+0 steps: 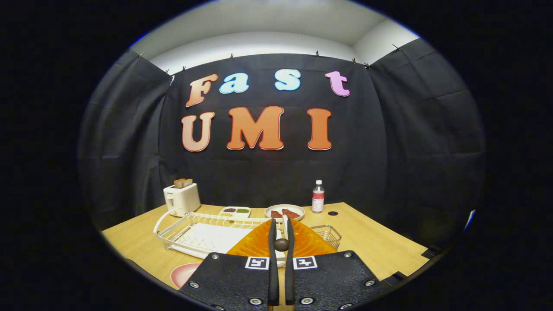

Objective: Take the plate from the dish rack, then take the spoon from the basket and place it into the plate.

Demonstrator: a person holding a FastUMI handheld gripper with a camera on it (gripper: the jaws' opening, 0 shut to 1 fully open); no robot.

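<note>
Orange plate: ribbed, translucent, standing on edge between the gripper's fingers, its rim rising to a peak at the fingertips. It is raised in front of the dish rack, hiding part of the rack's near right side.

Gripper: fingers drawn close together, both pressing on the plate's edge from either side. A small dark round knob sits between the fingers partway along them.

Dish rack: white wire frame with a white drip tray, just ahead and left of the fingers, on the wooden table. A curved handle loops up at its far left end.

Wire basket: small, metal, just right of the plate on the table. The spoon cannot be made out in it.

Pink plate: lying flat on the table near the gripper's left side, partly hidden by the gripper body.

White plate: beyond the fingertips, holding reddish-brown food pieces.

Divided white dish: beyond the rack, with dark and green contents in its compartments.

White toaster: at the far left of the table, two slices of bread standing in its slots.

Water bottle: upright, capped, right of the white plate, near the back wall.
</note>
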